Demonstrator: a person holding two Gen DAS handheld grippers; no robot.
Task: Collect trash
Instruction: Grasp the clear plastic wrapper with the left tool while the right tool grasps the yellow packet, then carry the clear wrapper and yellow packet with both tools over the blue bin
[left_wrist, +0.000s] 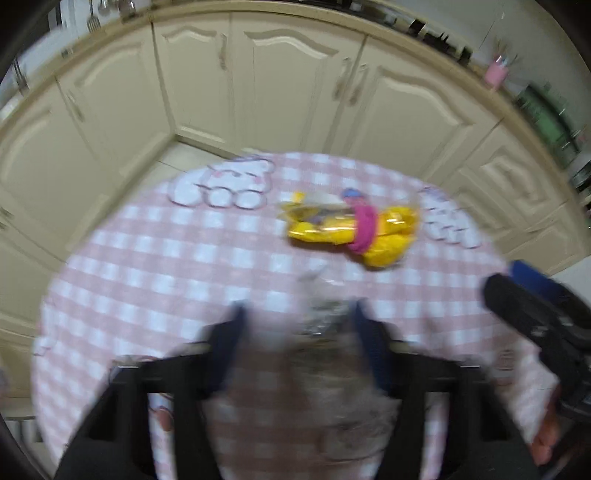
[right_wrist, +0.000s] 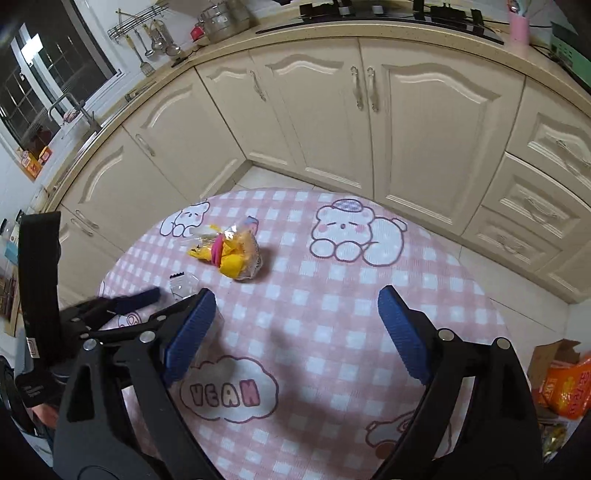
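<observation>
A yellow snack bag with a pink band (left_wrist: 354, 230) lies on the pink checked tablecloth (left_wrist: 147, 266); it also shows in the right wrist view (right_wrist: 231, 251). A clear plastic wrapper (left_wrist: 325, 314) sits between the blue pads of my left gripper (left_wrist: 297, 314), whose jaws stand apart around it; the view is blurred, so a grip cannot be told. The wrapper also shows in the right wrist view (right_wrist: 183, 284), beside the left gripper's fingers (right_wrist: 140, 297). My right gripper (right_wrist: 295, 301) is open and empty above the cloth, right of the wrapper.
The round table (right_wrist: 369, 295) stands before cream kitchen cabinets (right_wrist: 406, 122). A cardboard box with an orange bag (right_wrist: 565, 380) is on the floor at the right. The right gripper shows at the right edge of the left wrist view (left_wrist: 546, 325).
</observation>
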